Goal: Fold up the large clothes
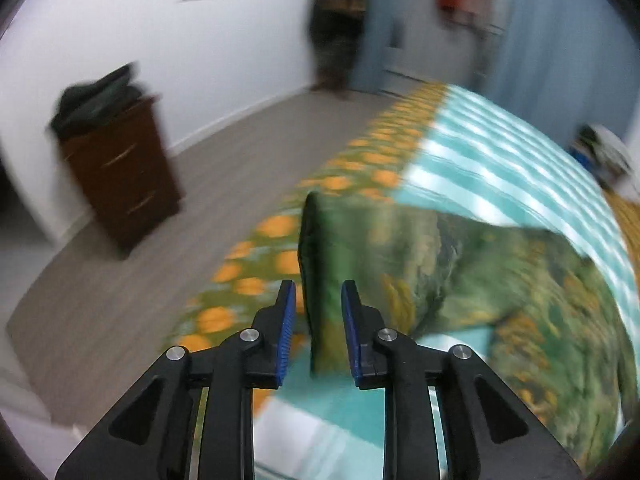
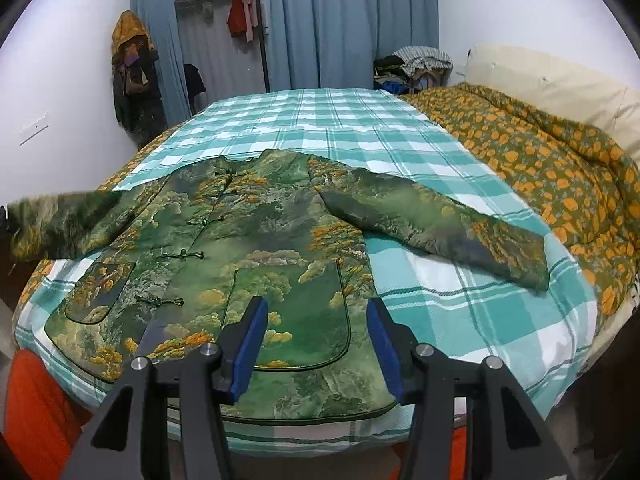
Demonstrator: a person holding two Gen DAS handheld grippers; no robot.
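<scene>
left wrist view: left gripper (image 1: 318,300) narrow, pads not clamping sleeve cuff (image 1: 320,264); right gripper (image 2: 316,320) half-open, empty over jacket (image 2: 256,248). sleeve fold-in pending; next, firm cuff grip.

My left gripper (image 1: 319,294) is black plastic, with two arms that spread out like a fork; each finger has a bright blue pad (image 1: 287,332) with tiny ridges on it; round silver screws (image 1: 249,335) sit on the joints; my right gripper (image 2: 316,312) looks just the same, black with blue pads (image 2: 250,350) and shiny silver screws (image 2: 425,349); both have triangle holes in the arms.
</scene>
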